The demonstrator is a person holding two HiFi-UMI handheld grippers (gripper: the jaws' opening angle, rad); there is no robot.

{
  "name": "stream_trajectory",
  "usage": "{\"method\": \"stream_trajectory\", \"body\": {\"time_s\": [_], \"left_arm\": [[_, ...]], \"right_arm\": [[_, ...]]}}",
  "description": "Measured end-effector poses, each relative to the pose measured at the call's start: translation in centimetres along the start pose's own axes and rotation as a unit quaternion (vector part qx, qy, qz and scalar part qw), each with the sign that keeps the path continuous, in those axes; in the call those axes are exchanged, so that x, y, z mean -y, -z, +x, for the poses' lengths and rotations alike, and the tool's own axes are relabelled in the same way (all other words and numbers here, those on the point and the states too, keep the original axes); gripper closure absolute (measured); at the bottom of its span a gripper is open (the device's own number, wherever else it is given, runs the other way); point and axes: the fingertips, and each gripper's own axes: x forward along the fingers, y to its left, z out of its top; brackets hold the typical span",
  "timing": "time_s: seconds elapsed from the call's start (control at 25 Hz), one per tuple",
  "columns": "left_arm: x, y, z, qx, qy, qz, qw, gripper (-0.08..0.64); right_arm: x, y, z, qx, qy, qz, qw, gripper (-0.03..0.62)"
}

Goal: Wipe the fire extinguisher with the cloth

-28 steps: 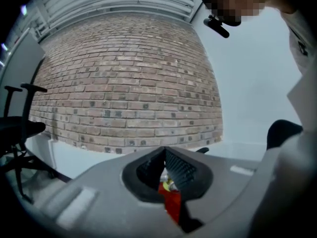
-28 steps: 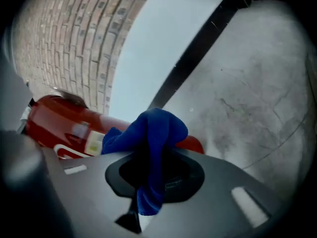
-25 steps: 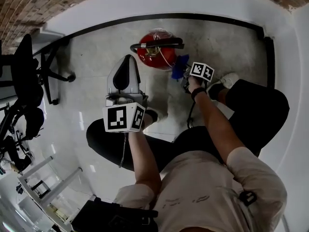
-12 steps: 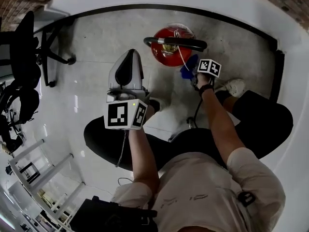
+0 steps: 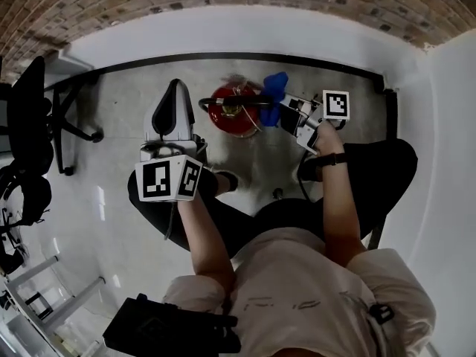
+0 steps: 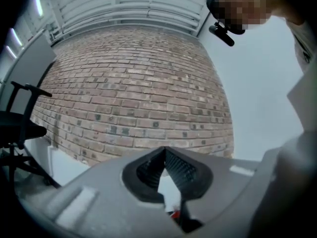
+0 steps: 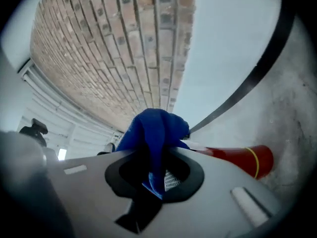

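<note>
Pinching the cloth [image 7: 154, 127], right tongs [image 7: 157, 152] hover by fire extinguisher [image 5: 230, 123]; left tongs [image 6: 164, 152] pressed together.

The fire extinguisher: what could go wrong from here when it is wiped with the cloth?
1. Nothing steadies the fire extinguisher. The left hand-held gripper is shut, empty and apart from it, so a sideways wipe might tip it.
2. The right hand-held gripper pinches only a fold of the blue cloth, close to the black handle. The cloth may snag there and pull loose.
</note>
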Motion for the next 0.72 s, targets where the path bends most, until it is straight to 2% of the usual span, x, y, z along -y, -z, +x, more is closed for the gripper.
{"method": "stream_trajectory", "body": {"time_s": [0.08,0.2,0.28,0.36,0.44,0.52,0.64,0.72], "left_arm": [[0.3,-0.4,0.3,0.005,-0.001,0.002,1.0,0.558],[1.0,-0.3,0.5,0.0,0.005,0.004,1.0,0.558],[1.4,0.1,0.5,-0.009,0.011,0.01,0.9998,0.558],[1.4,0.4,0.4,-0.015,0.01,0.015,0.9997,0.558],[1.5,1.0,0.4,-0.023,0.007,0.018,0.9996,0.558],[1.6,1.8,0.3,-0.033,0.005,0.018,0.9993,0.558],[1.5,3.7,-0.1,-0.055,0.001,0.015,0.9984,0.558],[1.1,4.9,-0.2,-0.067,-0.004,0.014,0.9976,0.558]], "right_arm": [[-1.0,0.3,1.2,-0.029,-0.005,-0.005,1.0,0.532],[-1.3,0.3,1.7,-0.035,-0.026,0.027,0.999,0.534],[-0.6,0.1,1.6,-0.04,-0.037,0.035,0.998,0.534],[0.7,-0.1,1.8,-0.047,-0.03,0.03,0.998,0.534],[3.6,0.5,1.8,-0.073,0.019,0.0,0.997,0.534],[7.8,2.1,1.4,-0.112,0.086,-0.039,0.989,0.534],[14.8,4.5,0.1,-0.118,0.157,-0.014,0.98,0.535],[20.3,6.6,-1.1,-0.136,0.223,-0.004,0.965,0.535]]}}
